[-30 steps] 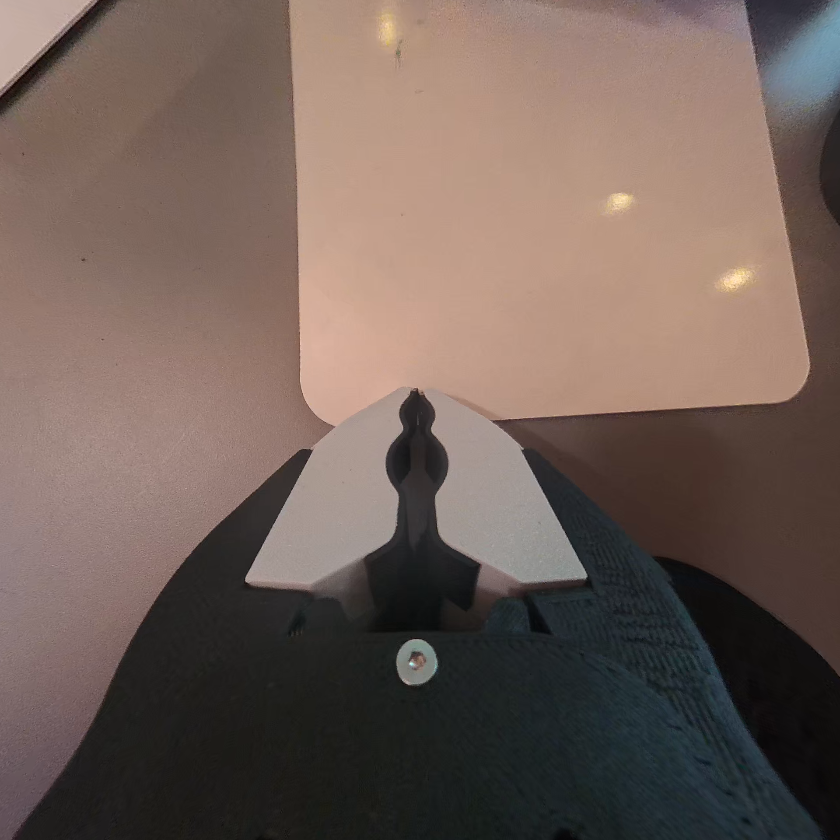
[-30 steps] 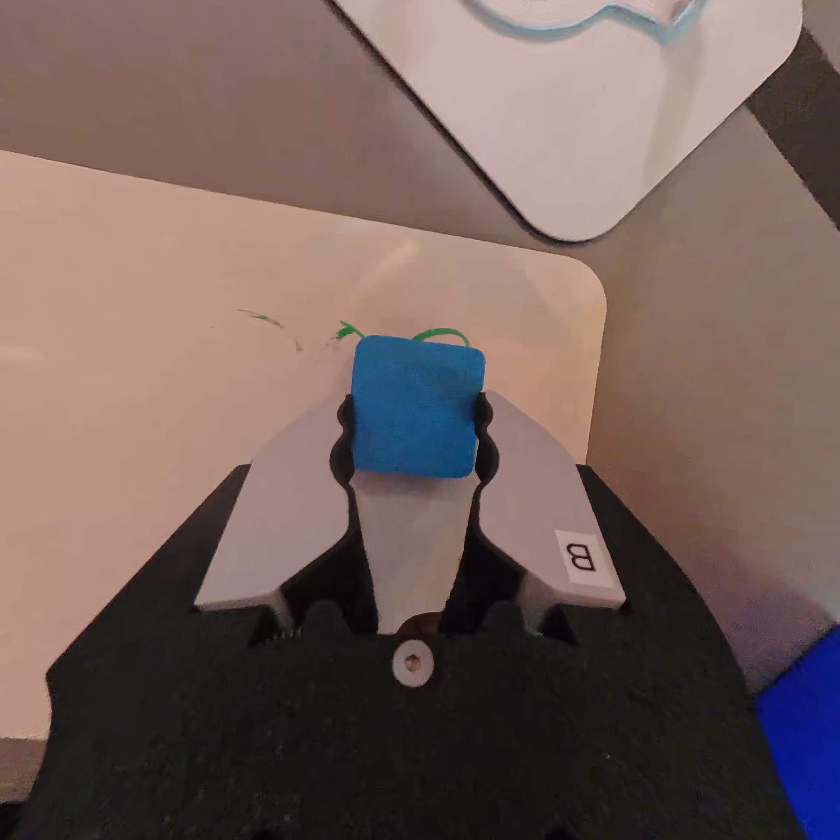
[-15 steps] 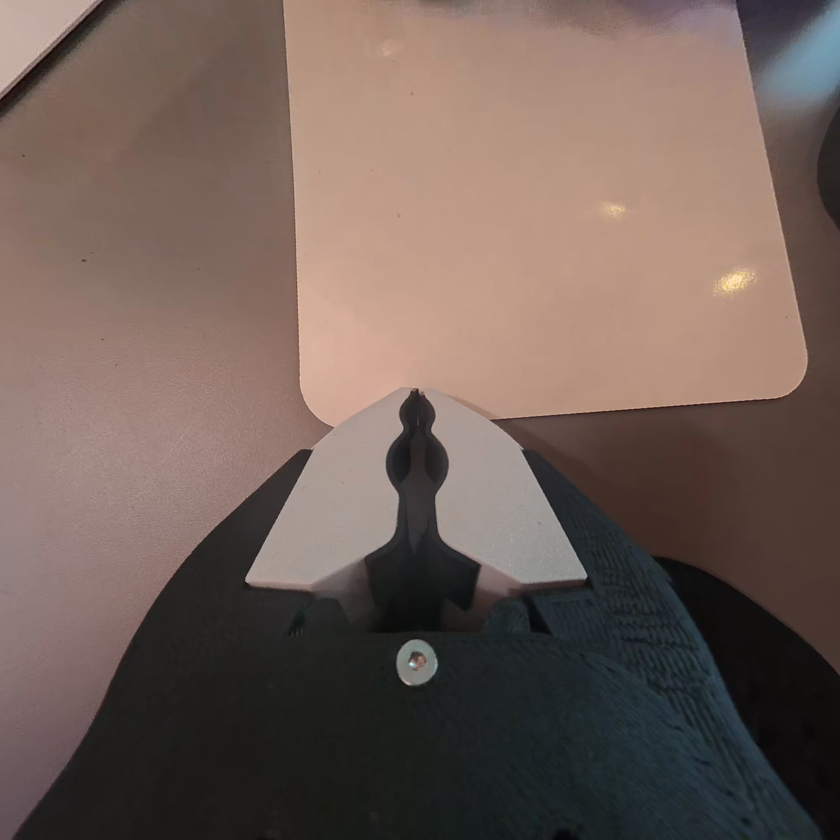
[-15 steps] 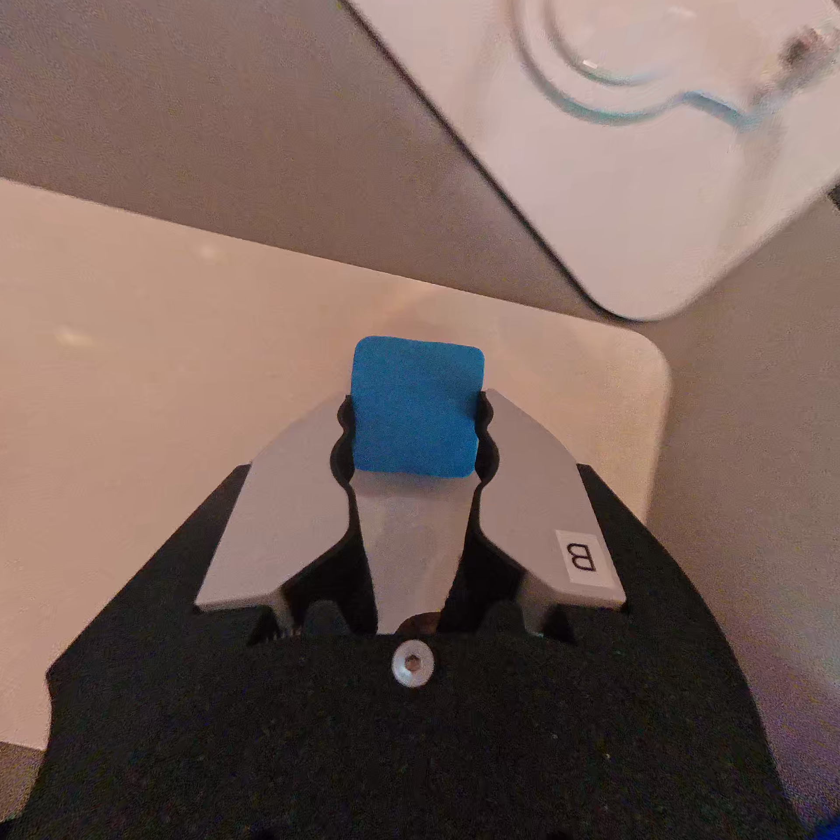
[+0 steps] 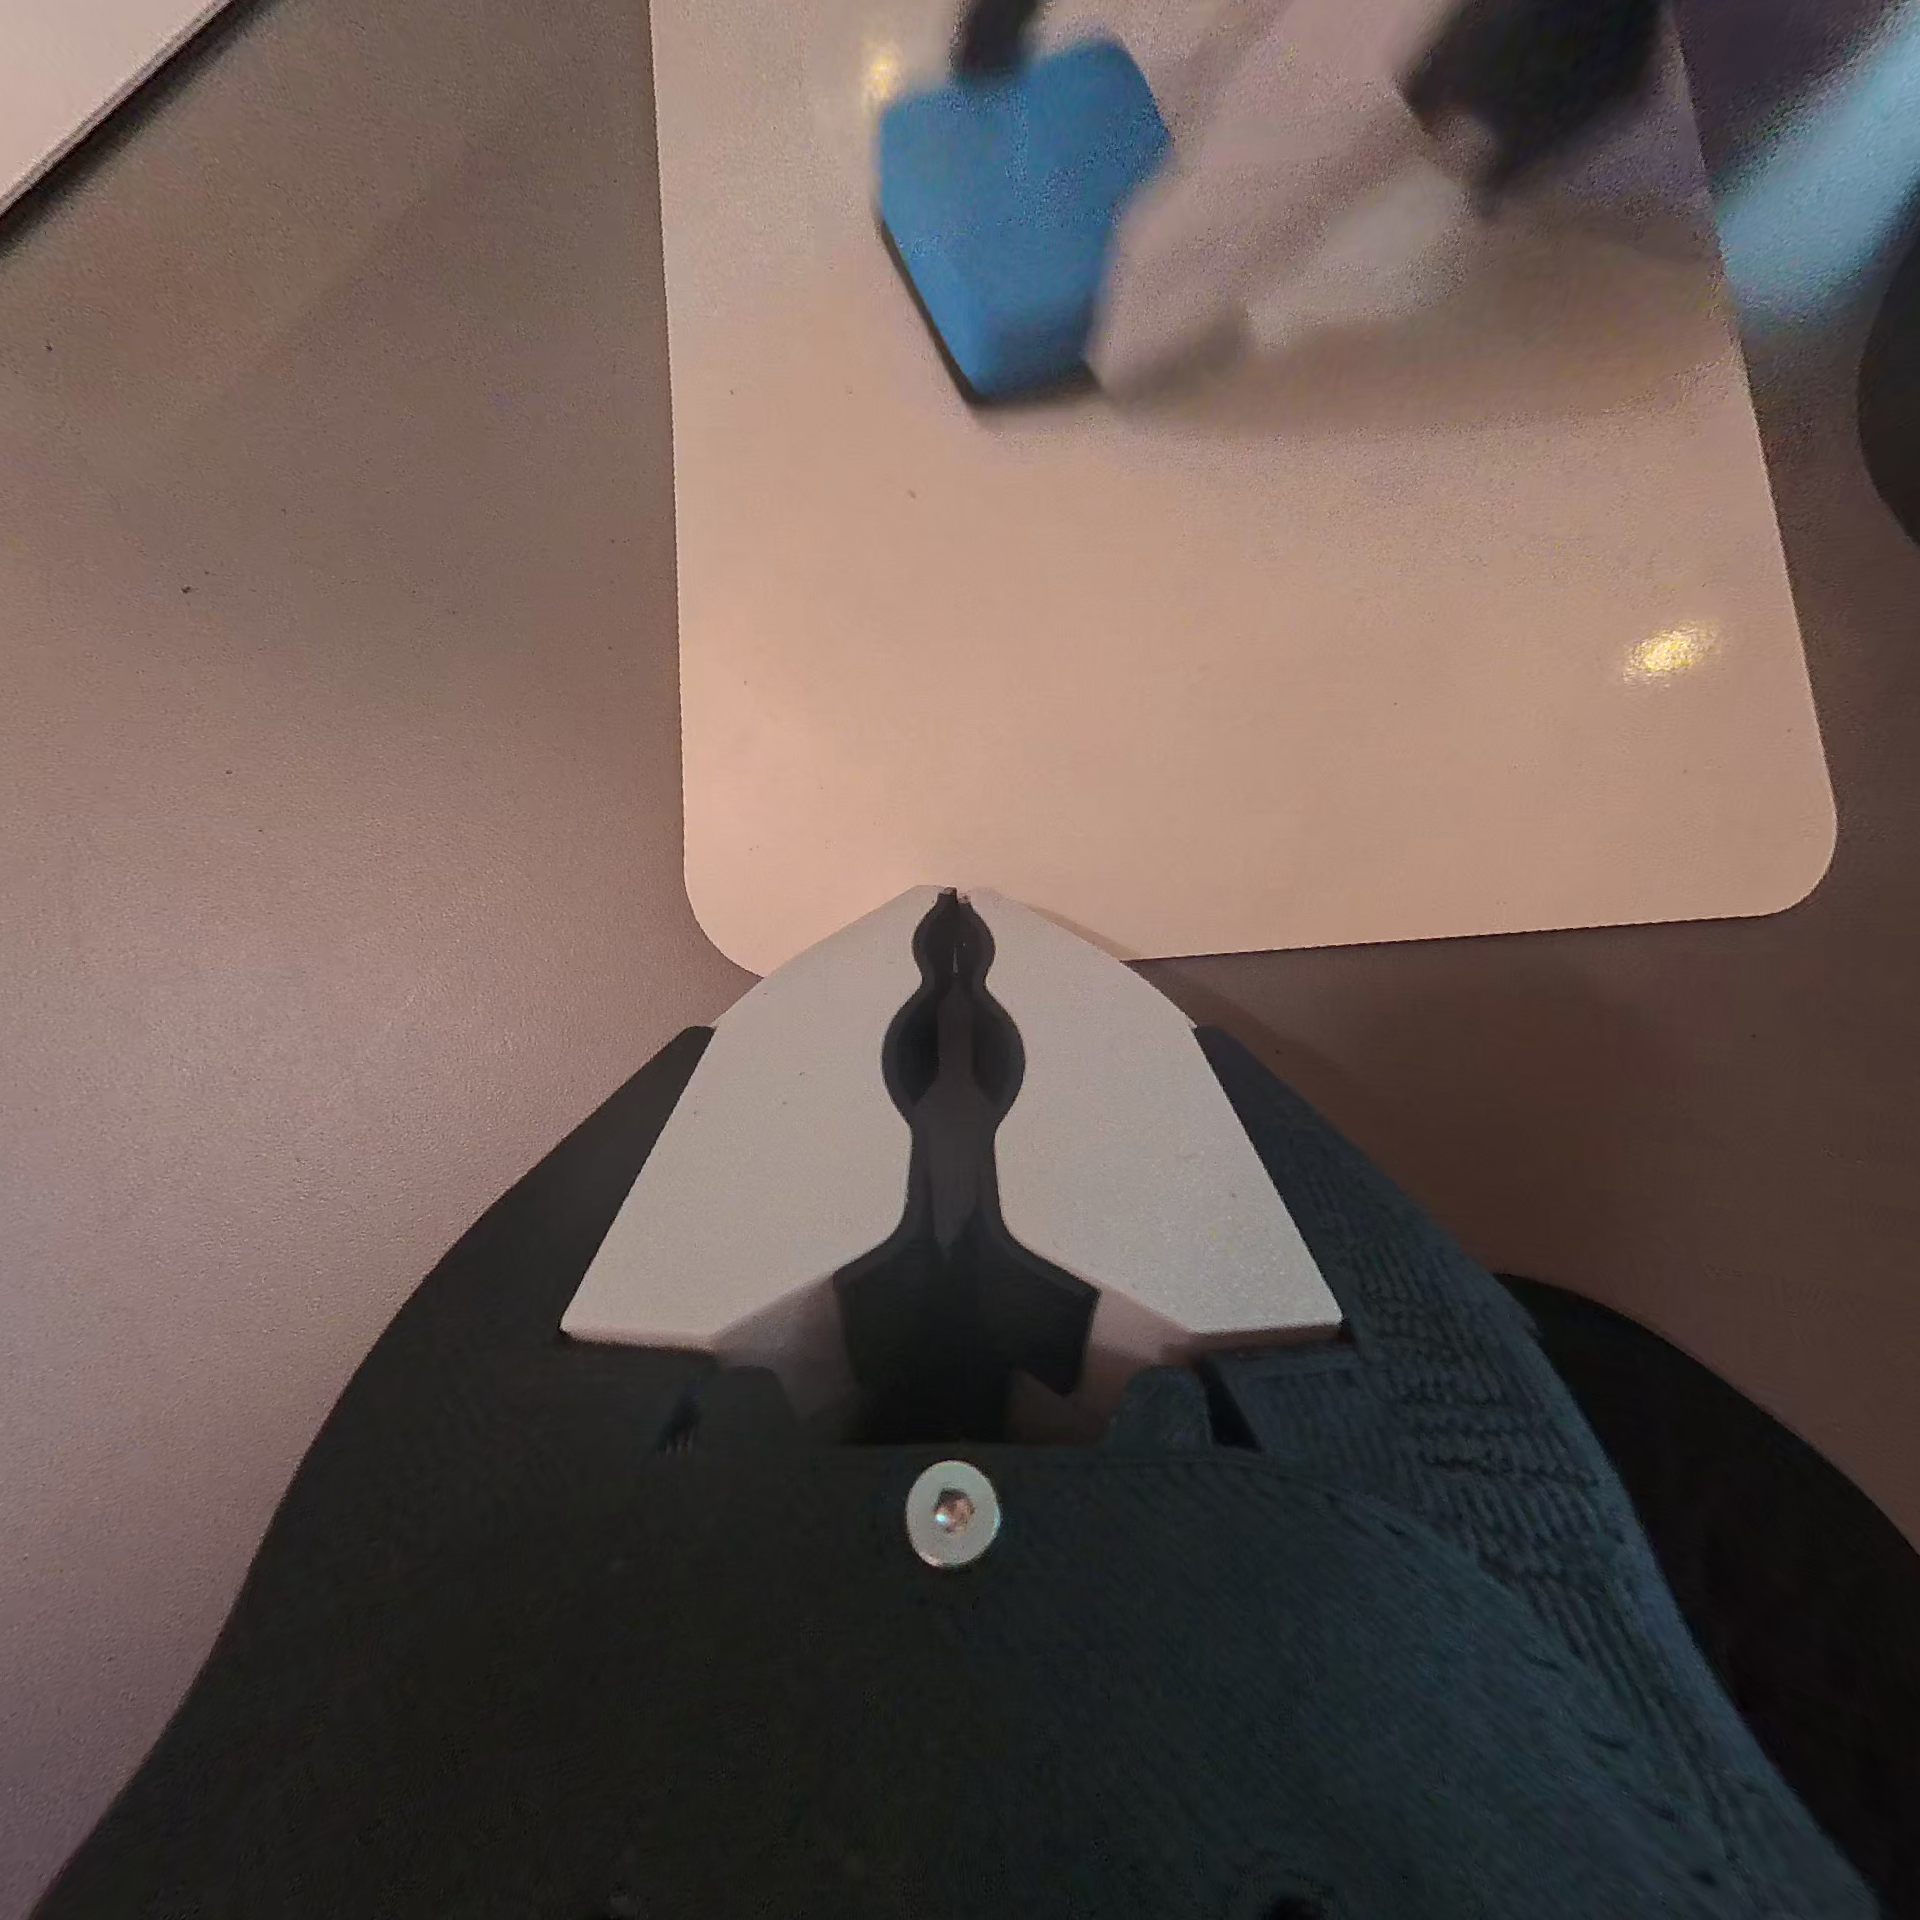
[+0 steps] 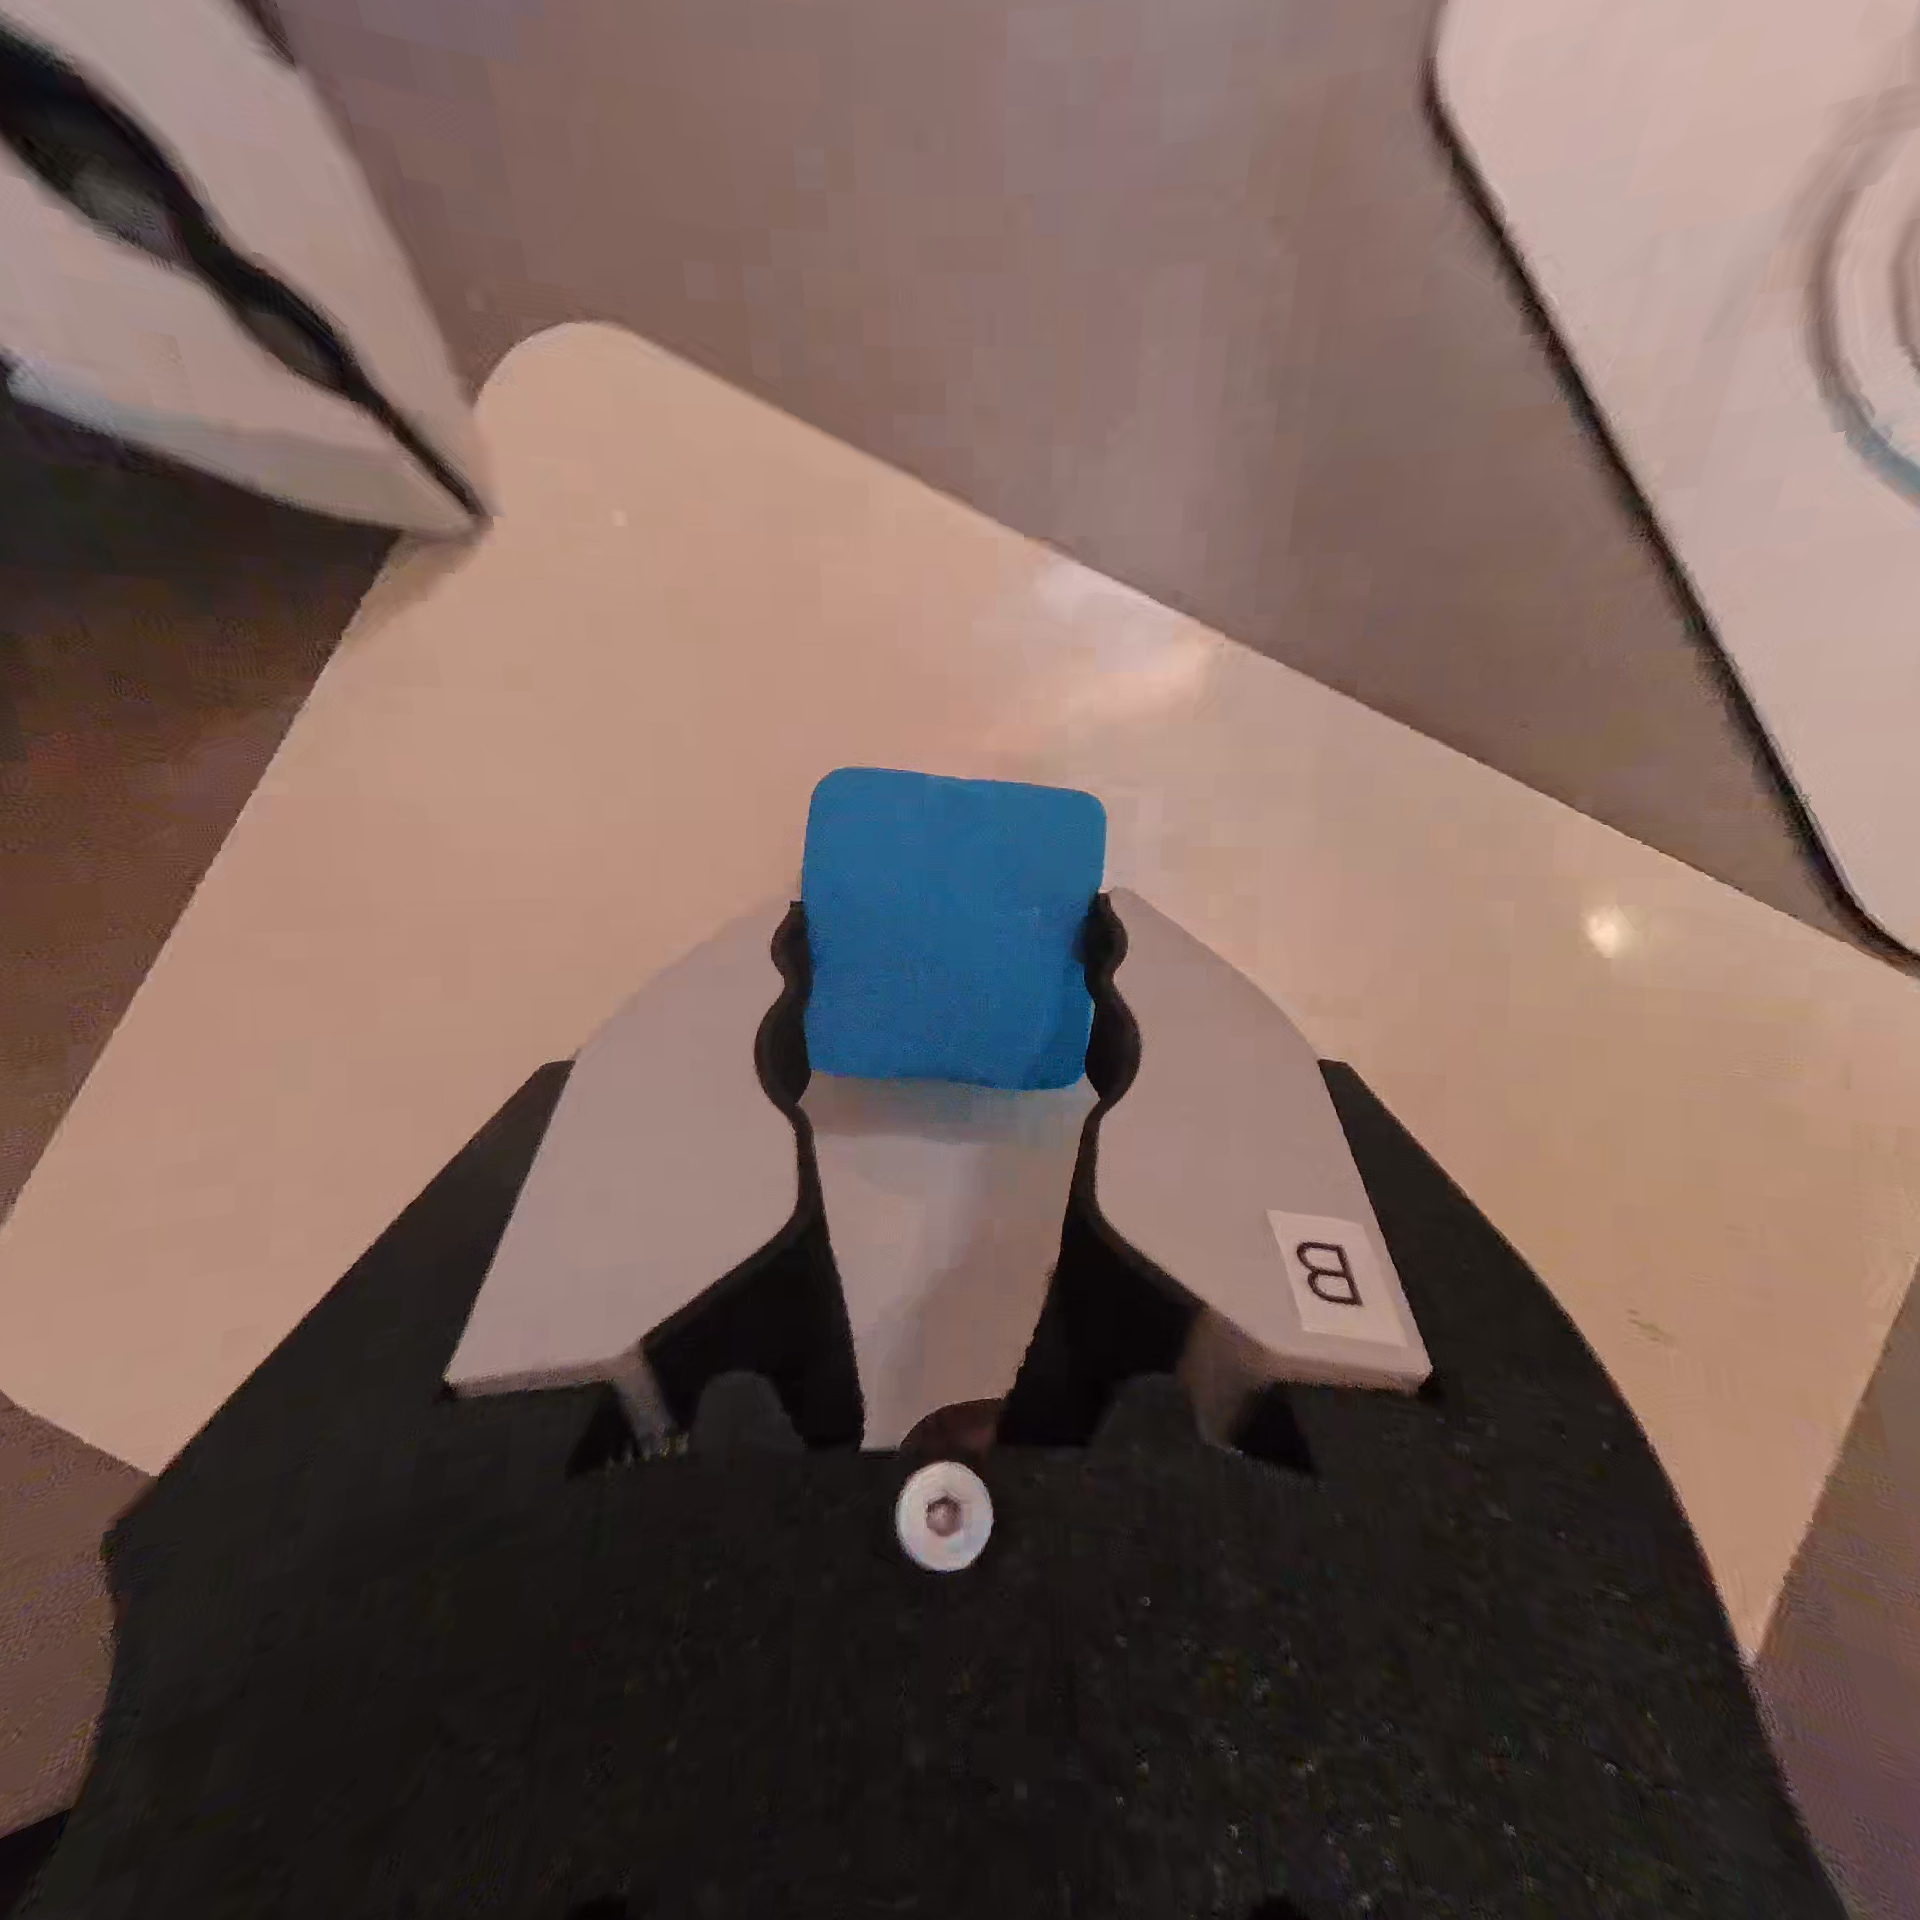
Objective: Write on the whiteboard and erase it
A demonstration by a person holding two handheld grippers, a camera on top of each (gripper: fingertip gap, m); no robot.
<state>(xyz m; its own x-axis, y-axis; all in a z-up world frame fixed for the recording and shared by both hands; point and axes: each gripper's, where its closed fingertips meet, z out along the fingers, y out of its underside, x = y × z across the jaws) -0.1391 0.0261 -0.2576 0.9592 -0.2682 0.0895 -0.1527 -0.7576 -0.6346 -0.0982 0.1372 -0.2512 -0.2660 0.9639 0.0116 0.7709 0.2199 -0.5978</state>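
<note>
The whiteboard (image 5: 1247, 644) lies flat on the brown table. My left gripper (image 5: 951, 896) is shut and empty, with its tips at the board's near left corner. My right gripper (image 6: 951, 914) is shut on a blue eraser (image 6: 951, 966) and holds it over the board (image 6: 623, 748). In the left wrist view the eraser (image 5: 997, 218) and the right gripper's fingers (image 5: 1299, 249) are blurred over the board's far part. The left gripper (image 6: 208, 312) shows blurred at the top left of the right wrist view. No writing shows on the board.
A white tray (image 6: 1621, 312) holding a clear glass item (image 6: 1870, 343) lies beyond the board at the right. Another white surface (image 5: 62, 83) is at the far left. A dark object (image 5: 1896, 416) sits by the board's right side.
My right gripper swept the eraser across the board and turned. The green marks seen a second ago are gone. The eraser has come into the left wrist view. My left gripper stayed put.
</note>
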